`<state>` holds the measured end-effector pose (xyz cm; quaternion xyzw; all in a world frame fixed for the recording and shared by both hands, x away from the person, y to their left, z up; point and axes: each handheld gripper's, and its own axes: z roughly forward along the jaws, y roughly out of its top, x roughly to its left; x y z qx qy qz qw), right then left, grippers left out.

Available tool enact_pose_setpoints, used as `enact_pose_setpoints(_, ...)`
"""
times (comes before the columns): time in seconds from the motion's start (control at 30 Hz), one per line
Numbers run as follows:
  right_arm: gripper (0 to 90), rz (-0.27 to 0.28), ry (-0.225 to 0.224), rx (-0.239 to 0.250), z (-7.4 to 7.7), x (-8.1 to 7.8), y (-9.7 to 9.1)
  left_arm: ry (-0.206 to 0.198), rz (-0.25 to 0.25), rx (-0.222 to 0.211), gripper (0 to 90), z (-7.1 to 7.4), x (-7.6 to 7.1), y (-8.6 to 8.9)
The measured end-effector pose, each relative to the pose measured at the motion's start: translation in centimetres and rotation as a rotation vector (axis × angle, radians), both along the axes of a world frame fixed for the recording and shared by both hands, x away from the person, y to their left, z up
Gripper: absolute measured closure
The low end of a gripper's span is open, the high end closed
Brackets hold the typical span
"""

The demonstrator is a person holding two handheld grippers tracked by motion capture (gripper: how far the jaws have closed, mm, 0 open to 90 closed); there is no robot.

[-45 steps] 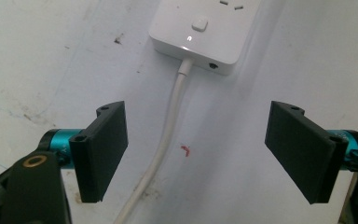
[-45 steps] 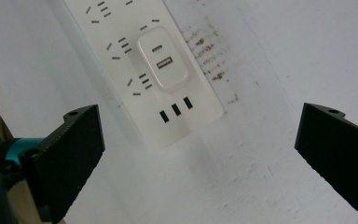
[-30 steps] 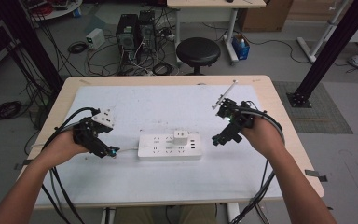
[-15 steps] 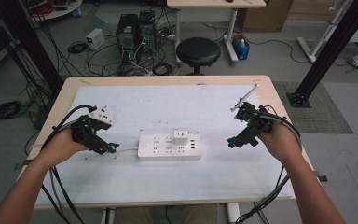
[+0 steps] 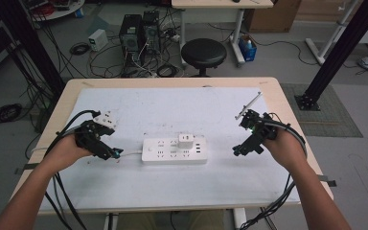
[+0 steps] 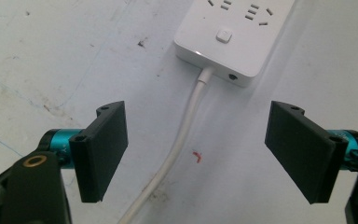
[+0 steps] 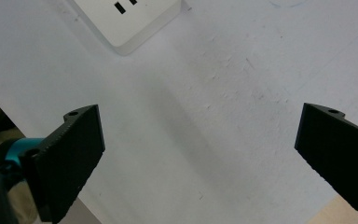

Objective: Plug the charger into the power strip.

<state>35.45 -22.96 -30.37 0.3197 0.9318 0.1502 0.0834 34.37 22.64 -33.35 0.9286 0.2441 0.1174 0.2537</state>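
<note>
Power strip [image 5: 174, 151] sits mid-table on the white mat [image 5: 172, 108], with a white plug adapter [image 5: 186, 141] stuck in its top row. If you're going for it, I'd pin the cord end with the left gripper [image 5: 116, 154] first, so the strip doesn't slide. Its jaws are spread, straddling the white cord [image 6: 177, 149] without touching it. The right gripper [image 5: 235, 151] hangs off the strip's other end, wide open, nothing in it.

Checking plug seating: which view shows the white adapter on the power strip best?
High view: the adapter stands plugged into the power strip, seen whole. The left gripper view catches the strip's cord end and switch; the right gripper view catches one strip corner.
</note>
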Motion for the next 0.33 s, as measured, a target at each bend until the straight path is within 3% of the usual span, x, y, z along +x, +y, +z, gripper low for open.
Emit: enact_pose_setpoints(0.33,0.7,-0.011,0.008,0.005,-0.68,-0.4,-0.76,-0.003,0.017,-0.002,21.2,-0.38,0.01,0.38)
